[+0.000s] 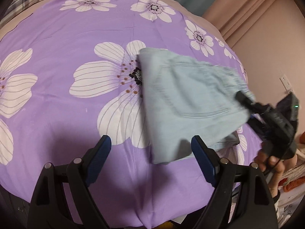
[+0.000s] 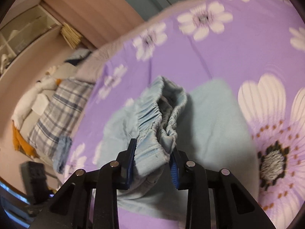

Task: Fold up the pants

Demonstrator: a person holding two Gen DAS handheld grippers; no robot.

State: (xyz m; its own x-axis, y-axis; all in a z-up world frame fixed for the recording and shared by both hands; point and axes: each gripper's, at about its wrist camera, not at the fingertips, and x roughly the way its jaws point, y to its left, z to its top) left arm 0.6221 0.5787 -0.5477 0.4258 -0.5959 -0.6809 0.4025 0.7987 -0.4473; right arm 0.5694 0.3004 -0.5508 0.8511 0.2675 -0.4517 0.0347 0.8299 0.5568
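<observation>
Right claw clamps pants waistband, bedspread around

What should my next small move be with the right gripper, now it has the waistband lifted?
Probably carry the right gripper forward and lower the waistband onto the rest of the pants. Its jaws are clamped on the gathered elastic, that end is raised off the purple bedspread, and the left gripper is open and empty beside the near edge.

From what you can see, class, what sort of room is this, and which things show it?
Most likely a bedroom: a bed under a purple flowered sheet, a plaid pillow at its end, and pale blue pants being folded on it.
</observation>
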